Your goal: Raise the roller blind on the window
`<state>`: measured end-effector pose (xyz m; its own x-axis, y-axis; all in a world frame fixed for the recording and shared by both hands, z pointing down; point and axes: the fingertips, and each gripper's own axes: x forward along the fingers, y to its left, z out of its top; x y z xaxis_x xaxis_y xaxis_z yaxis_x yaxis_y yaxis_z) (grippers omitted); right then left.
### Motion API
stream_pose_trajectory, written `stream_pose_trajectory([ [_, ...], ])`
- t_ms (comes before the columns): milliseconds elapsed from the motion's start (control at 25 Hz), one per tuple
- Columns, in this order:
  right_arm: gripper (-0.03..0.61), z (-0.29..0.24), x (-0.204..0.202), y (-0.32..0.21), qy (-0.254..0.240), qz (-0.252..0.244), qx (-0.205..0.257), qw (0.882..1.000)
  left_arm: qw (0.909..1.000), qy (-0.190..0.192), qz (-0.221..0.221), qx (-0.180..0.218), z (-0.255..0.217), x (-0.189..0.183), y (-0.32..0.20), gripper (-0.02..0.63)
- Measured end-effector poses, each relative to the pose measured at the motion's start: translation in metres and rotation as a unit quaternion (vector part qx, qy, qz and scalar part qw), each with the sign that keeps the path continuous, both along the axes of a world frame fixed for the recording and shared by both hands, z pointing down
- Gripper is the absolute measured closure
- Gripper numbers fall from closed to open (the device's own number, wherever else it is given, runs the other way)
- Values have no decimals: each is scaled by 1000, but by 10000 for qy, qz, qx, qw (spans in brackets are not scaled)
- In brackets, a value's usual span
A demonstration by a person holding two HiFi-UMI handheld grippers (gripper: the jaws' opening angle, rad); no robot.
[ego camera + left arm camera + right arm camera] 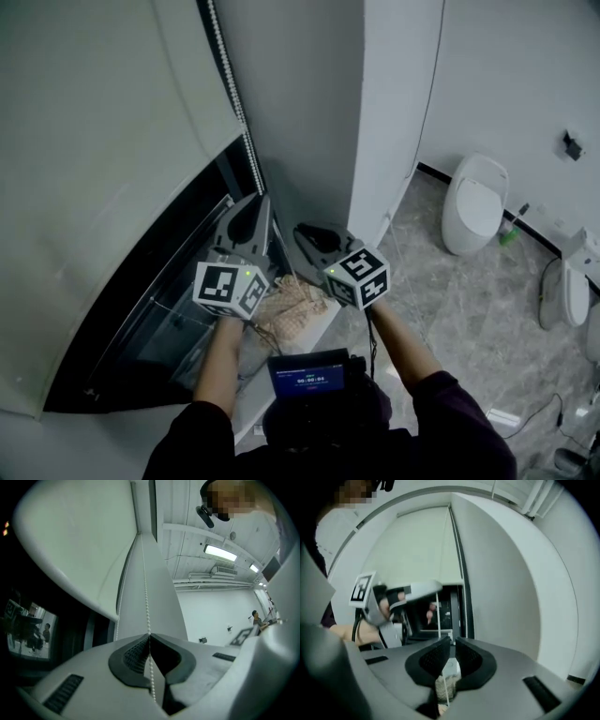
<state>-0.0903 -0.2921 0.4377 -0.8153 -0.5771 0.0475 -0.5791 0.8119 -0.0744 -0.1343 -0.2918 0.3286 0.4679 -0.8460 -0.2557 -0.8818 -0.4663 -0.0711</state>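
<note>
Left gripper view: my left tongs clamped on bead chain. Chain runs straight up frame centre, beside roller blind at upper left, partly down. Right gripper view: my right tongs slightly apart, chain in gap, looks unpinched. Next pull likely along chain's vertical axis.

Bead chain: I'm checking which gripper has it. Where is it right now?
In the head view the bead chain hangs between the roller blind and the white wall, with the left gripper shut on it.

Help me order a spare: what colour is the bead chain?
The chain is white; the left gripper view shows it best.
</note>
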Motion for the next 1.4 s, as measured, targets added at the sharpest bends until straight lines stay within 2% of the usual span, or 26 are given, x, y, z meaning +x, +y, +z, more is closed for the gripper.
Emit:
stream_pose_trajectory([
  [120,561,-61,0,2,-297,-73,469,9984,9996,-67,-13,-292,33,1,-4,598],
  [240,560,-108,-5,6,-500,-185,802,9954,9970,-121,-3,-766,85,2,-5,598],
  [400,523,-152,-15,9,-592,-312,1128,9914,9896,-194,53,-1422,158,9,6,598],
  [520,523,-179,-21,9,-640,-324,1387,9877,9854,-245,119,-1683,189,15,18,598],
  [800,523,-262,-24,15,-1156,-508,1806,9754,9842,-277,118,-1747,201,13,24,601],
  [960,523,-298,-26,16,-1200,-484,2043,9703,9846,-354,157,-1704,202,15,26,601],
  [1160,530,-317,-29,10,-1014,-379,2133,9710,9839,-337,200,-1746,206,22,33,601],
  [1240,557,-316,-30,9,-933,-401,2084,9728,9840,-263,215,-1748,209,25,36,601],
  [1400,561,-314,-22,9,-941,-242,2175,9712,9835,-91,312,-1782,208,22,42,600],
])
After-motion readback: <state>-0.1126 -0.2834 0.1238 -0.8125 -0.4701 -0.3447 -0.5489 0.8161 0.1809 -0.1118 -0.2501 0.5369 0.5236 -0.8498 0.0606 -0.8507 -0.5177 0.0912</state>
